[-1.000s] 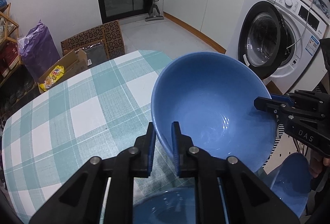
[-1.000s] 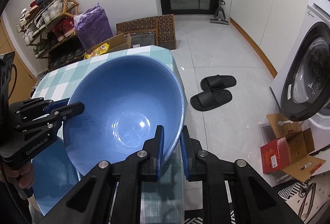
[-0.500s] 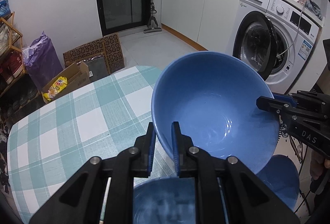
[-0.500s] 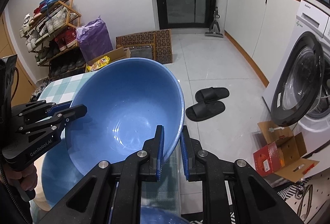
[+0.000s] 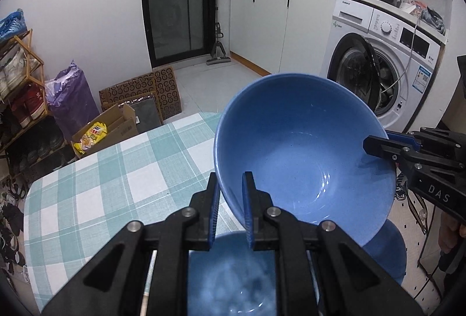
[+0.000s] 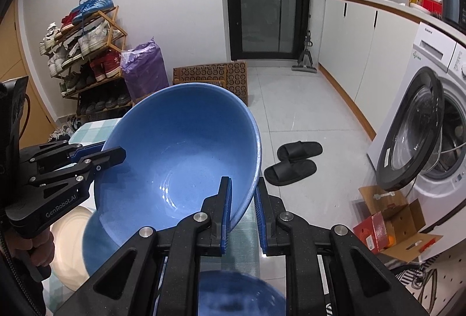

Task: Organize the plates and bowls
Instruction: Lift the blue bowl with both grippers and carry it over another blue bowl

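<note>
A large blue bowl (image 5: 303,158) is held in the air between both grippers, also seen in the right wrist view (image 6: 180,158). My left gripper (image 5: 230,185) is shut on its near-left rim. My right gripper (image 6: 243,190) is shut on the opposite rim and shows in the left wrist view (image 5: 375,145). The left gripper shows in the right wrist view (image 6: 113,154). A second blue bowl (image 5: 233,278) sits below the left gripper. Another blue bowl (image 5: 387,254) lies under the lifted one, and one more (image 6: 241,292) is below the right gripper.
A teal-and-white checked table (image 5: 102,187) lies below. A pale plate (image 6: 70,249) sits at its left in the right wrist view. A washing machine (image 5: 387,74), slippers (image 6: 294,163), cardboard boxes (image 6: 387,225) and a shoe rack (image 6: 84,59) surround the table.
Both grippers have lifted the large blue bowl higher above the table. The bowls beneath it have come more into view.
</note>
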{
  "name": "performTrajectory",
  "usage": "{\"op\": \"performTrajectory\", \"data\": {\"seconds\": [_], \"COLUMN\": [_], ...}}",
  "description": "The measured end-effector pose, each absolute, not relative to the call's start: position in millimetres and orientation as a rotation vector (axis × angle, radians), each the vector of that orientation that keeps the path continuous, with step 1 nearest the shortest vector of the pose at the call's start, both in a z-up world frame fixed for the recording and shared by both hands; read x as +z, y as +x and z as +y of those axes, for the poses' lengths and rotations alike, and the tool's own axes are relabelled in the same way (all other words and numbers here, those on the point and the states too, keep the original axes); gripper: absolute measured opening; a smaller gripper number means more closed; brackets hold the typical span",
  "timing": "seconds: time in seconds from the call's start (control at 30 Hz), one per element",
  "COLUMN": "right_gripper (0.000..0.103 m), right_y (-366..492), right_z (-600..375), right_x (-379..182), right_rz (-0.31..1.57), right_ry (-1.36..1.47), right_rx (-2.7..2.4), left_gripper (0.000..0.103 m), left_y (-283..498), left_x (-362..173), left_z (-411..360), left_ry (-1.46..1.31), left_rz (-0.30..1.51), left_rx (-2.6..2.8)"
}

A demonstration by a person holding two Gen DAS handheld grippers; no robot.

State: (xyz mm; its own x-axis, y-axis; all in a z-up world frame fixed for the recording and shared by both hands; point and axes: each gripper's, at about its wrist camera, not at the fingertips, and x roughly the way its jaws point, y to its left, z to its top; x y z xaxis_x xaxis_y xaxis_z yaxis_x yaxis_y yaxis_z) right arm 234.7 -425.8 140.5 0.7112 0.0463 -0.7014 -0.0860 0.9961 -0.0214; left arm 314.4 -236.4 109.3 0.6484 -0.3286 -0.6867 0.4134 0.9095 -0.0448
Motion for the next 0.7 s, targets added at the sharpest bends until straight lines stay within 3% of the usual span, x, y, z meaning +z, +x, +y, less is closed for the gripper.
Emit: {"op": "performTrajectory", "data": {"seconds": [0.7], "right_gripper": [0.016], "right_y": [162.4], "right_z": [-375.8], "right_x": [198.1], "right_rz": [0.697], "right_ry": [-0.093], "right_rx": [0.138], "left_gripper": [0.013], "left_y": [254.1], "left_x": [145.8], "left_z": [-198.0], "left_ry": [0.105], "left_rz": [0.678], "left_rx": [-0.379]}}
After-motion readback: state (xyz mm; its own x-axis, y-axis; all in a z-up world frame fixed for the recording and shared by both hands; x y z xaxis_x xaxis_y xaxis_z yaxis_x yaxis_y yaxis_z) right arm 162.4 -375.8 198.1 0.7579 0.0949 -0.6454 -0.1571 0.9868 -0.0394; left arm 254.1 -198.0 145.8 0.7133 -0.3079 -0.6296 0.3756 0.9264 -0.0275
